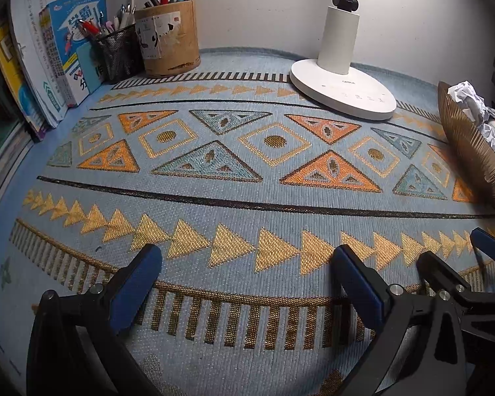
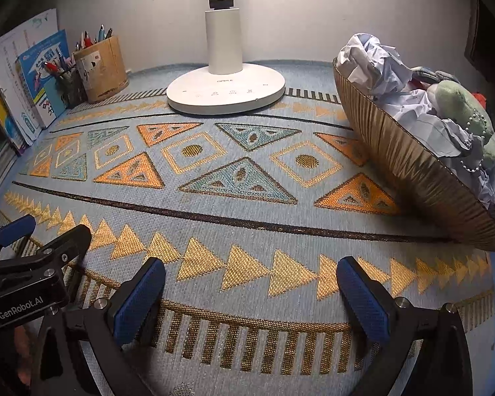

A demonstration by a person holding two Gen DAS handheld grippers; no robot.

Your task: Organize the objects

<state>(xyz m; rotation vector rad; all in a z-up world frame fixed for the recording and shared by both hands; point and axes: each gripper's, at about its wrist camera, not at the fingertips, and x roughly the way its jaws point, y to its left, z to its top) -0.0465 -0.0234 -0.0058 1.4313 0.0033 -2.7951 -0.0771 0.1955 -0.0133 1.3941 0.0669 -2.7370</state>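
Note:
My left gripper [image 1: 247, 260] is open and empty, low over the patterned mat [image 1: 234, 194] near its front edge. My right gripper [image 2: 250, 275] is open and empty too, beside it on the right; its fingers show at the right edge of the left wrist view [image 1: 445, 264]. A ribbed gold bowl [image 2: 412, 171] at the right holds crumpled paper [image 2: 379, 62] and a green plush toy [image 2: 462, 112]. At the back left stand a round wooden pen holder [image 1: 170, 39], a black mesh pen cup [image 1: 118, 52] and a row of upright books [image 1: 66, 52].
A white desk lamp stands at the back, its round base [image 2: 226, 94] on the mat and its post [image 2: 222, 39] rising out of view. A white wall closes the back. The left gripper's body shows at the lower left of the right wrist view [image 2: 26, 277].

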